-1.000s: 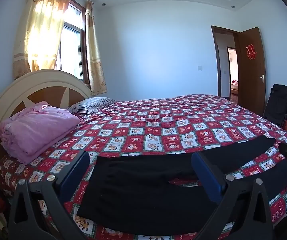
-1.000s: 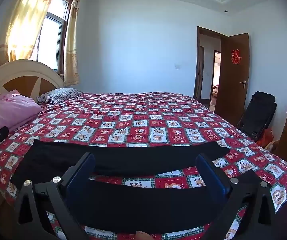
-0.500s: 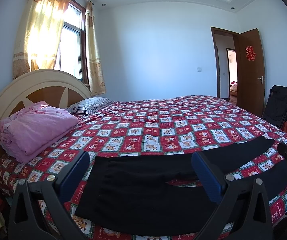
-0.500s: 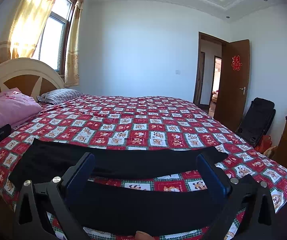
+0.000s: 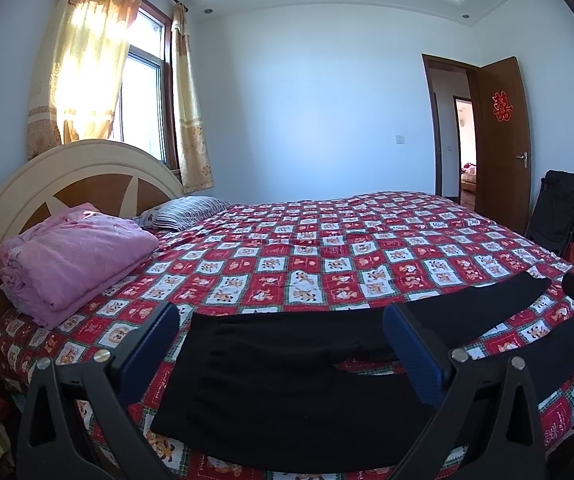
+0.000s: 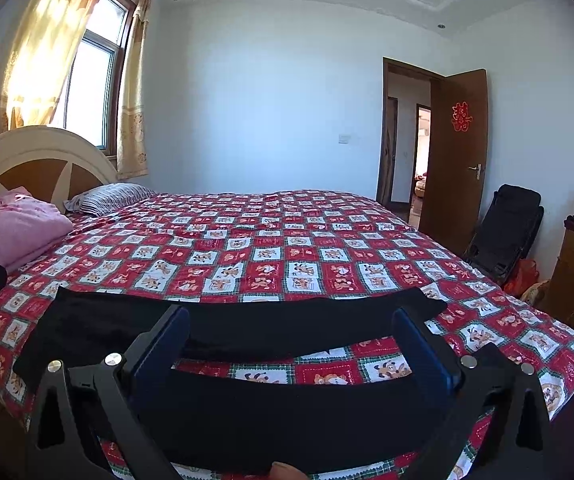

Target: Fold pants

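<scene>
Black pants (image 5: 287,376) lay flat along the near edge of the bed (image 5: 327,248), waistband toward the headboard (image 5: 15,196), both legs running out toward the foot, a strip of red patterned quilt showing between them. My left claw (image 5: 281,344) hung over the waist end, spread wide, gripping nothing. My right claw (image 6: 289,346) hung over the legs, equally wide, also empty. Folded pink blanket (image 5: 71,256) and striped pillow (image 5: 187,210) sat near the headboard.
</scene>
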Motion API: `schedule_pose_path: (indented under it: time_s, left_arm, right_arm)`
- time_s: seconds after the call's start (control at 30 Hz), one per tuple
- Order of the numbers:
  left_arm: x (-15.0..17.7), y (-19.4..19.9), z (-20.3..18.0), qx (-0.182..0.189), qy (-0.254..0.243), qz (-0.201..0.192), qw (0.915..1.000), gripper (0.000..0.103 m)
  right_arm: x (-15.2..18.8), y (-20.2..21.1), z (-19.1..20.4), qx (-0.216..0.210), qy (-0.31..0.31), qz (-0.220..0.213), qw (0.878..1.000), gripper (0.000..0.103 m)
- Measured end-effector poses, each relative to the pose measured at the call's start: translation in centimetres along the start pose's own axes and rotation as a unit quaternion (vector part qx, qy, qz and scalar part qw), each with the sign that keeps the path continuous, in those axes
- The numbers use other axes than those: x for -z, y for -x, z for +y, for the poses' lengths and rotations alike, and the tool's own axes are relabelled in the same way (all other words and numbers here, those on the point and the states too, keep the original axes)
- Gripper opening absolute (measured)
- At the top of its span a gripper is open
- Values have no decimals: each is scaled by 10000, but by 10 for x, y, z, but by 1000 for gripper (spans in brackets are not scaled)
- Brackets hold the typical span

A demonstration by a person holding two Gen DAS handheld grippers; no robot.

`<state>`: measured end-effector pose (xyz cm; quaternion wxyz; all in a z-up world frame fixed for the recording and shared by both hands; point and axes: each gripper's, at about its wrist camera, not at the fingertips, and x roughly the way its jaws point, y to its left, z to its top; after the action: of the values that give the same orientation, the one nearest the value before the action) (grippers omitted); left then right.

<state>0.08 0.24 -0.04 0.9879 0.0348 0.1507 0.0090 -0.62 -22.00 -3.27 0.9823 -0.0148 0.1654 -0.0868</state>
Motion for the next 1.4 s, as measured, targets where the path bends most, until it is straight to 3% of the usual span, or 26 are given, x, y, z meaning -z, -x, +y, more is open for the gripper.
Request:
schedule_pose_path:
  time_s: [1.4]
  left_arm:
    - [5,-6,7,-49,66,74,9999,103]
  right_arm:
    - [0,-7,0,46,2,98,9999,102]
